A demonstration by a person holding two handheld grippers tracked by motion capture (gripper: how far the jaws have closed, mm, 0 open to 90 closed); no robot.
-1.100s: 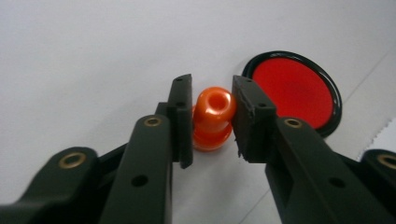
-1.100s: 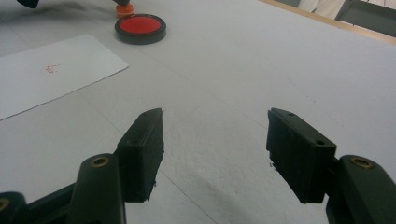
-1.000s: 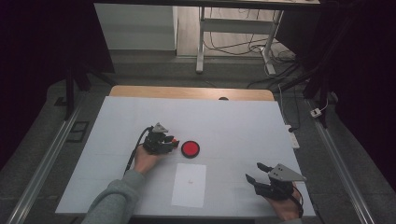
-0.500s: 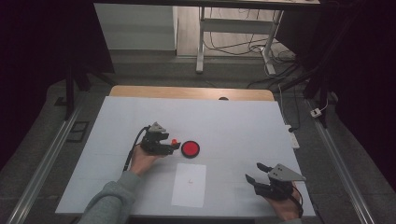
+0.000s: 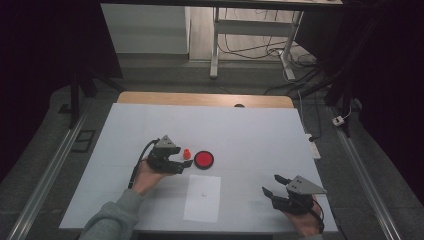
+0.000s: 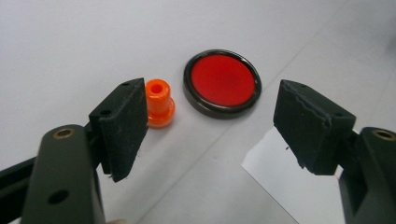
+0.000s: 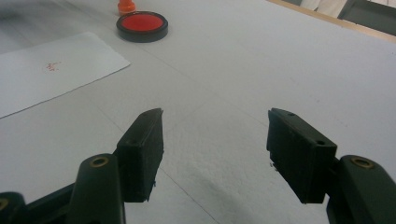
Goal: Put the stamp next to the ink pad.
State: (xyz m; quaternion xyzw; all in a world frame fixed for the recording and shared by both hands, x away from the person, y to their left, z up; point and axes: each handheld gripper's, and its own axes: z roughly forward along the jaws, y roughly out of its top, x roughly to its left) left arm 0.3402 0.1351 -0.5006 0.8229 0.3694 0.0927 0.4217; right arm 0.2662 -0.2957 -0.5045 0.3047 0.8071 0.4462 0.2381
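A small orange stamp-like peg [image 6: 159, 101] stands upright on the white table [image 5: 250, 130], just left of a round red pad in a black rim [image 6: 221, 82]. My left gripper [image 6: 210, 126] hovers over them. Its jaws have just been opening and now stand wide, with nothing gripped between them. The peg sits just past the left jaw's tip, partly hidden by it. In the high view the left gripper [image 5: 184, 166] is beside the peg [image 5: 186, 154] and the pad [image 5: 204, 159]. My right gripper [image 5: 271, 184] rests open at the front right, empty [image 7: 215, 144].
A white sheet of paper [image 5: 202, 197] with a small red mark lies flat near the front edge, between the two hands. A wooden strip runs along the table's far edge. Metal rails flank the table on both sides.
The left gripper's jaws have opened and the hand has drawn back and risen a little, which leaves the orange peg standing free beside the red pad. The right gripper has kept still.
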